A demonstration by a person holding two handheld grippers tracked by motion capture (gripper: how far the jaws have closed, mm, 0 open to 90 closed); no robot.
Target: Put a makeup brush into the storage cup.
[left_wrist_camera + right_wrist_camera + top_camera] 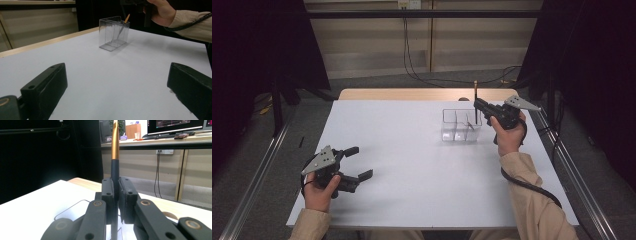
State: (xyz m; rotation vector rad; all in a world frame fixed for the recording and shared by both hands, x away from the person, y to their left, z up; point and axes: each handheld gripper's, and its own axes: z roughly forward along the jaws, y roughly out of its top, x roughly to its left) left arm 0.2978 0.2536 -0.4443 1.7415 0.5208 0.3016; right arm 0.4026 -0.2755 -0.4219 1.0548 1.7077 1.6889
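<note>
The right claw (477,104) is clamping an upright pen (475,102) over the clear organizer's (460,126) right compartment; keeping it vertical is helping. Near the organizer, the left claw (361,162) is sitting apart.

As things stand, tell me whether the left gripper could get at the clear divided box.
Probably yes. The left gripper rests open at the near left, and bare white table lies between it and the clear divided box. The right gripper holding the pen crowds only the box's right compartment.
</note>
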